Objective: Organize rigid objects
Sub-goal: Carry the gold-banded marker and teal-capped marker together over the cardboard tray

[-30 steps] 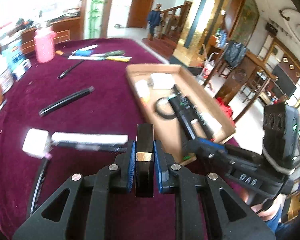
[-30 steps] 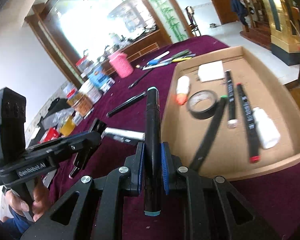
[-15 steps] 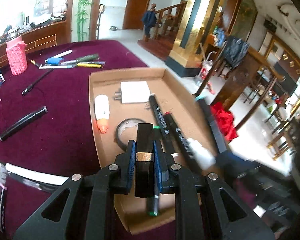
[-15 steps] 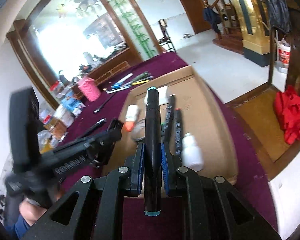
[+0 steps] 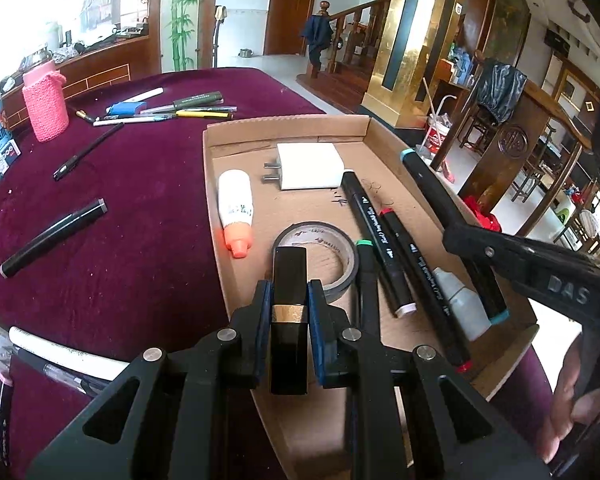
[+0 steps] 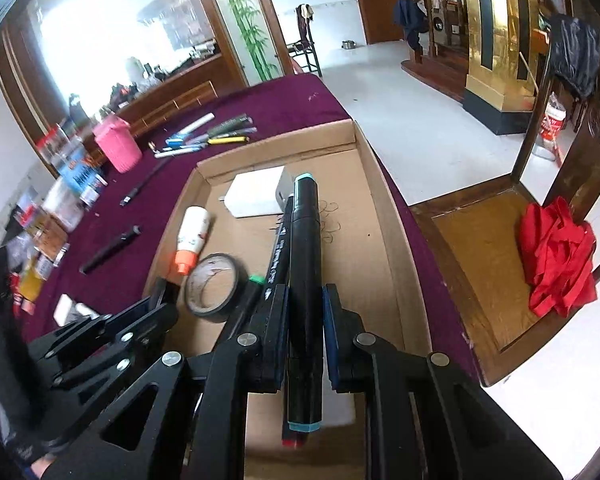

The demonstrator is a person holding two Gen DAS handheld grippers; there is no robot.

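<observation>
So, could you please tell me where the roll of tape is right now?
In the left wrist view, the roll of tape lies flat in the cardboard tray, between the orange-capped tube and the green-tipped marker.

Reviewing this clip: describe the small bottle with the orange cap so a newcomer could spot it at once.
Find the shallow cardboard tray on the purple tablecloth. Along the tray's left wall, between the white charger and the roll of tape, lies a small white bottle. It is the only thing there with a bright orange cap; the markers beside it are long and black.
</observation>
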